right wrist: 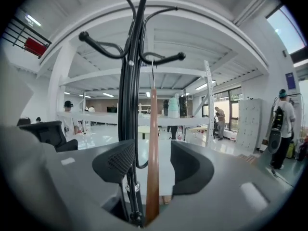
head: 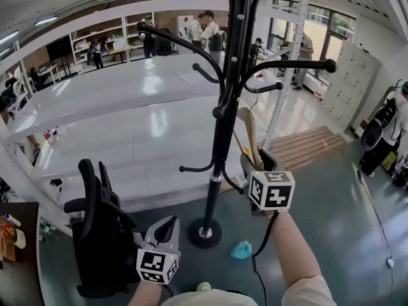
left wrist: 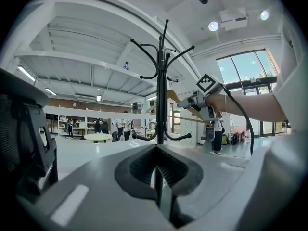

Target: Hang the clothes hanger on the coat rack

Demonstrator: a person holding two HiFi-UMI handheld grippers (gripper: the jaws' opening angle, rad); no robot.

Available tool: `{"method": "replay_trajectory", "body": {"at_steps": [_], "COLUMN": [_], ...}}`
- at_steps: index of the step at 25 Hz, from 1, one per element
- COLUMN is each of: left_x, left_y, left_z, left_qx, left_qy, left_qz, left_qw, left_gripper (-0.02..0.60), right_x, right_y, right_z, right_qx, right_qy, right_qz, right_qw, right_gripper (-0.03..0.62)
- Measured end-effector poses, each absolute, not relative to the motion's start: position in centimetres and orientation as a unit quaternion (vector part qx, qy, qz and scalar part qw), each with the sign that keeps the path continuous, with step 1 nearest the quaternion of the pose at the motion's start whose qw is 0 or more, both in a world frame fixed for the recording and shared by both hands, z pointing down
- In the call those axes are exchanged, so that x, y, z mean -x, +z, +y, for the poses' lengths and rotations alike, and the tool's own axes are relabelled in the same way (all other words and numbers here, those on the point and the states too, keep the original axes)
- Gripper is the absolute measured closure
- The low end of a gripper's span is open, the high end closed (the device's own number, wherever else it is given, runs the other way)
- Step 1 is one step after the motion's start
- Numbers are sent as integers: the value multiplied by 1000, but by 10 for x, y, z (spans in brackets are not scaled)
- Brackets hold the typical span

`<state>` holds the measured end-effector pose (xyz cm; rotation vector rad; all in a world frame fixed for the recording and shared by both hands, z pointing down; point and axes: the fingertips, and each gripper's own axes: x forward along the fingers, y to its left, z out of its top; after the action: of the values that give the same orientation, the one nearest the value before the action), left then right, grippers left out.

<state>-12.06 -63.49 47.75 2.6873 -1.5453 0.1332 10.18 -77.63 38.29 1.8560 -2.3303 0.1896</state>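
Nearest the head camera, the left gripper (head: 167,225) sat closed and empty, at 7 o'clock of the coat rack (head: 223,139) base. Ahead, the right gripper (right wrist: 150,162) had its jaws apart, with the wooden clothes hanger (right wrist: 153,129) between them and neither pad pressing it. Its wire hook looked caught over a rack arm (right wrist: 166,59) at 12 o'clock. Hanging seemed done; only backing the right gripper clear was left.

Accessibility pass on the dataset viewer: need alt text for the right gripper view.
The right tool has its jaws apart, a wooden clothes hanger edge-on between them, neither pad pressing it. Its wire hook reaches up to an arm of the black coat rack, whose pole stands just left of the hanger. White shelving runs behind.
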Motion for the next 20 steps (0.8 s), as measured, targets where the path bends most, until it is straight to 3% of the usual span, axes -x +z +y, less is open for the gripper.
{"method": "replay_trajectory", "body": {"at_steps": [2,6,9,20], "left_x": [116,104,94,48], "left_y": [473,464,457,424], "left_z": [-629,-616,-604,-528], "left_qx": [-867,-871,-873,-877], "left_qy": [42,39,35,8], "left_qz": [-495,-489,-486,-481], "left_qw": [17,9,3,-21], "left_gripper": [581,581,581,581], "right_x": [-105,-110,-117,-150], "right_y": [363,340,335,371], "right_z": [-763,-735,-707,-571], "right_qx": [-618,-609,-611,-622], "right_qy": [43,23,16,1], "right_qz": [-783,-793,-791,-783], "right_qw": [48,23,13,-13], "right_gripper": [313,311,345,562]}}
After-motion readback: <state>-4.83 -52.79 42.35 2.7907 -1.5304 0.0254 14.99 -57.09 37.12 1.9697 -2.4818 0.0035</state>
